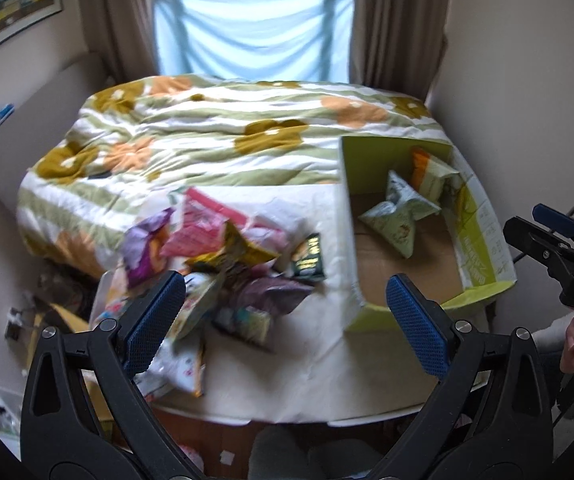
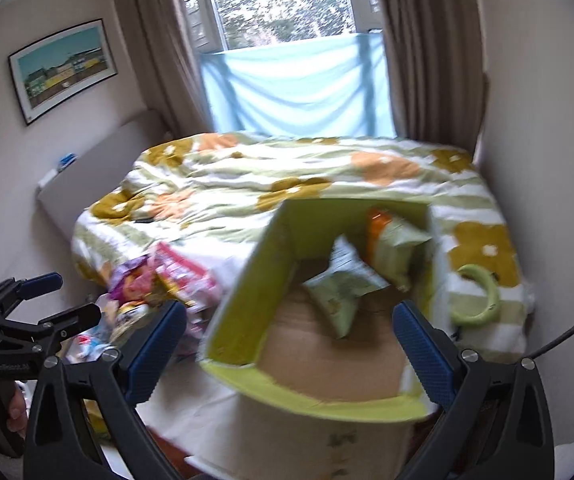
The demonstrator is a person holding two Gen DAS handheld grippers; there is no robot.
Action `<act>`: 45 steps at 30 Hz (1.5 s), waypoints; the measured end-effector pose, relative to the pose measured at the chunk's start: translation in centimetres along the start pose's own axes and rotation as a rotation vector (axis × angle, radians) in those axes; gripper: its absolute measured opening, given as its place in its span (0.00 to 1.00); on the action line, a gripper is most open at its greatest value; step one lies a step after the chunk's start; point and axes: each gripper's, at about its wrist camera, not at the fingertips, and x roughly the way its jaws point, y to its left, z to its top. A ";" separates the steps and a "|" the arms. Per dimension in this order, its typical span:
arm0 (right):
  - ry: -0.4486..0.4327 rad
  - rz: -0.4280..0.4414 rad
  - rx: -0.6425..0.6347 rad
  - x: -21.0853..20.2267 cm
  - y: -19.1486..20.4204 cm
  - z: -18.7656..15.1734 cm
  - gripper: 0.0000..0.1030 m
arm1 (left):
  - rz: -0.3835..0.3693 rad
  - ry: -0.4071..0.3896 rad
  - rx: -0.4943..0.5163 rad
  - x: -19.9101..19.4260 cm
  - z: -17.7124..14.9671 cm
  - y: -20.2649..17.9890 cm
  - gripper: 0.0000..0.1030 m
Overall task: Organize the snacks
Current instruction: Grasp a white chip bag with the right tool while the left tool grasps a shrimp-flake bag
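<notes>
A heap of snack packets [image 1: 223,264] in pink, purple, yellow and dark green lies on a white sheet at the bed's near left; it also shows in the right wrist view as the packet heap [image 2: 167,284]. To its right stands an open green cardboard box [image 1: 345,216], with two pale green packets [image 1: 397,216] and an orange-topped one inside. My left gripper [image 1: 287,320] is open above the heap's near edge, empty. My right gripper [image 2: 293,346] is open over the box [image 2: 247,292], empty, above the pale green packets [image 2: 341,284].
The bed carries a flowered quilt [image 1: 215,132] and fills the room up to the window and curtains. A green ring [image 2: 483,296] lies on the quilt right of the box. Walls close in on both sides. Clutter lies on the floor at the left.
</notes>
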 end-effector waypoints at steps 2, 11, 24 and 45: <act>0.010 0.038 0.009 0.3 1.1 -0.6 1.00 | 0.022 0.002 -0.036 -0.7 -1.0 2.1 0.97; 0.106 0.137 0.026 4.0 8.0 -3.9 1.00 | 0.088 0.046 -0.159 -0.7 -5.1 12.0 0.97; 0.259 0.156 0.145 10.5 19.3 -9.3 1.00 | 0.016 0.181 -0.149 4.6 -9.2 23.8 0.97; 0.420 0.156 0.511 21.9 24.0 -14.9 1.00 | -0.160 0.329 -0.040 18.1 -10.8 26.9 0.70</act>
